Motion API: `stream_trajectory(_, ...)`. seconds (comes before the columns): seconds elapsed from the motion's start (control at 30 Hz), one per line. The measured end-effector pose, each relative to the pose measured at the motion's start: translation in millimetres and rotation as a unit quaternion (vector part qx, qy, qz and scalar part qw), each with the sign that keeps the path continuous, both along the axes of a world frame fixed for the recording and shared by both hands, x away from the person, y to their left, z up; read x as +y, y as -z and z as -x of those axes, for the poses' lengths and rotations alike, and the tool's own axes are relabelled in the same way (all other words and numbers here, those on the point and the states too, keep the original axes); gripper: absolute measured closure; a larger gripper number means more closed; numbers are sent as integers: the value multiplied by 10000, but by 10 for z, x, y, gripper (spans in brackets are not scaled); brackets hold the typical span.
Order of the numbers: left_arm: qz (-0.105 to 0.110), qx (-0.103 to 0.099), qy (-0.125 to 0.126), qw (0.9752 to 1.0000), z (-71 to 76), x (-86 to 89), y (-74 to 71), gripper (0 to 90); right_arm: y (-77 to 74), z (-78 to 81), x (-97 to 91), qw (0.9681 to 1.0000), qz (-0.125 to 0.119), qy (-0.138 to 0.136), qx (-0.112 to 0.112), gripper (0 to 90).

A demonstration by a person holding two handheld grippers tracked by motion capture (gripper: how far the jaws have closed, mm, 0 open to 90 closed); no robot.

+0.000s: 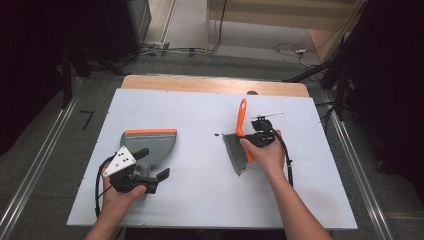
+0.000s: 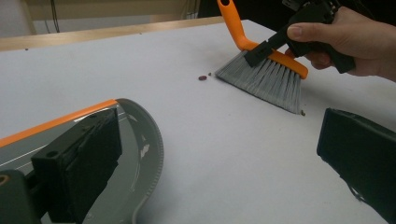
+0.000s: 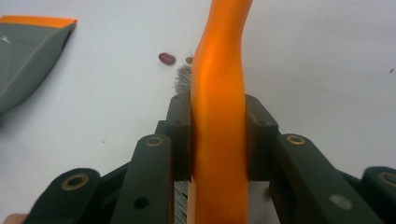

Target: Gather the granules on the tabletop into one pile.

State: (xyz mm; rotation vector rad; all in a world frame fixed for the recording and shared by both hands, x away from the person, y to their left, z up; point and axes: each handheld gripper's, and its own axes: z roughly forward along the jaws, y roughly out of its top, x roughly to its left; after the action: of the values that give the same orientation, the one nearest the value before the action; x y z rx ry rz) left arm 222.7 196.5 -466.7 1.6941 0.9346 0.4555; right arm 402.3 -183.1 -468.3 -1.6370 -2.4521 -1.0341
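A hand brush [image 1: 240, 131] with an orange handle and grey bristles rests bristles-down right of the table's middle. My right gripper [image 1: 260, 137] is shut on its handle [image 3: 219, 93], one pad on each side. A red bean [image 3: 166, 58] and a smaller greenish one [image 3: 188, 59] lie just left of the bristles [image 2: 266, 77]. A grey dustpan [image 1: 150, 142] with an orange lip lies flat at the left. My left gripper [image 1: 152, 163] is at its near end, jaws wide apart. One jaw is over the pan [image 2: 140, 154], the other over bare table.
The white table top [image 1: 200, 200] has a wooden strip [image 1: 215, 84] along its far edge. A tiny crumb [image 2: 302, 112] lies by the bristles' near corner. Cables [image 1: 290, 49] run across the floor behind, and dark stands flank both sides.
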Motion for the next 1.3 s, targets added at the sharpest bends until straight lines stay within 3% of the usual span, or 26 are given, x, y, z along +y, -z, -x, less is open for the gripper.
stream_trajectory(0.23,12,1,8,10000,-9,-5,-1,3,-170,12,158,9997,-170,-125,-74,686)
stream_trajectory(0.33,-7,3,22,10000,-11,-9,-2,2,-256,-48,347,9994,-263,-204,-80,687)
stream_trajectory(0.47,14,-22,17,10000,-9,4,-9,2,-251,-122,504,9993,-291,-227,-34,688)
stream_trajectory(0.6,62,-27,-3,10000,-5,39,-8,2,-148,-232,621,9990,-388,-144,176,688)
stream_trajectory(0.77,53,-43,-56,10000,1,58,-7,6,-48,-330,506,9991,-261,204,280,686)
stream_trajectory(1.17,-12,-39,-19,10000,3,10,-10,6,-40,-229,160,9980,-204,573,175,681)
stream_trajectory(1.23,-21,-39,-16,10000,3,4,-9,6,-41,-210,106,9977,-237,608,161,681)
stream_trajectory(1.3,-17,-30,-13,10000,1,3,-7,6,-68,-173,31,9970,-563,510,138,684)
